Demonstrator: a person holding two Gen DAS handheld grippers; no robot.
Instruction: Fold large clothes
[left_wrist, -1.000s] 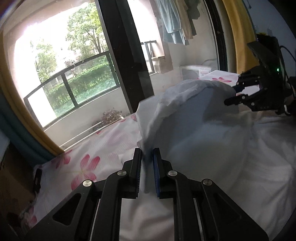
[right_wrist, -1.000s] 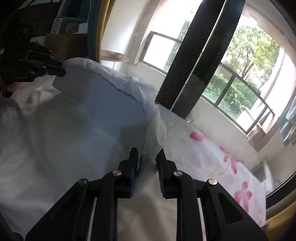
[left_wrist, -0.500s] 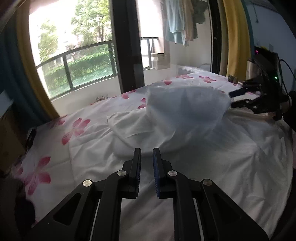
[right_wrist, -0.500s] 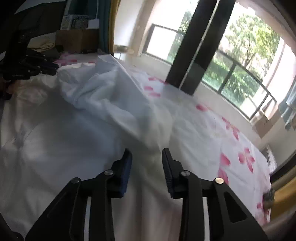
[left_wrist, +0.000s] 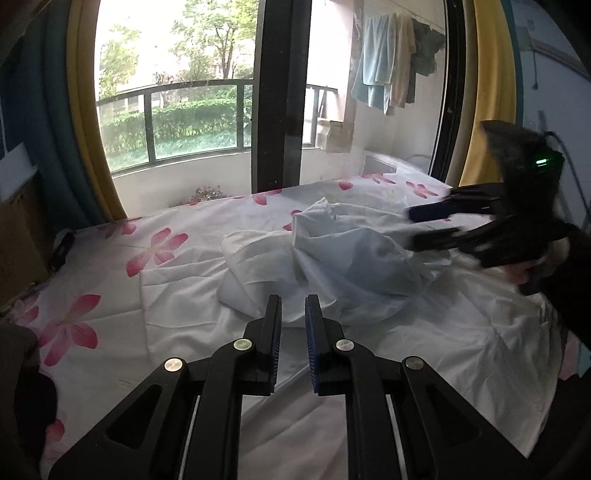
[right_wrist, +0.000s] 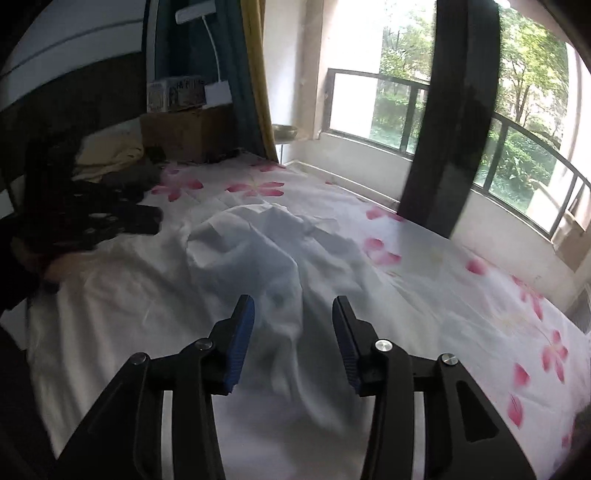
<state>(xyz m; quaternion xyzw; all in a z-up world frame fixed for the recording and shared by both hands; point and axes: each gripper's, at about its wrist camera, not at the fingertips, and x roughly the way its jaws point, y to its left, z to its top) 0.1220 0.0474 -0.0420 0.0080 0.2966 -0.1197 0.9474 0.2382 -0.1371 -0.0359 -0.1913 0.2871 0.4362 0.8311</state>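
Observation:
A large white garment (left_wrist: 332, 266) lies spread on the bed with a crumpled, puffed-up heap in its middle; it also shows in the right wrist view (right_wrist: 266, 258). My left gripper (left_wrist: 293, 302) hovers just short of the heap, its jaws a narrow gap apart and empty. My right gripper (right_wrist: 293, 314) is open and empty above the cloth; it also shows in the left wrist view (left_wrist: 428, 227), blurred, at the heap's right side. The left gripper appears dark and blurred in the right wrist view (right_wrist: 140, 219).
The bed sheet (left_wrist: 155, 251) is white with pink flowers. A window with a black post (left_wrist: 277, 96) lies beyond the bed. A cardboard box (right_wrist: 184, 136) and yellowish bedding (right_wrist: 110, 157) sit at the head end. A dark object (left_wrist: 61, 247) lies at the bed's left edge.
Both grippers let go of the white garment. The lifted cloth dropped and settled into a heap on the bed. The right jaws opened wide; both grippers drew back.

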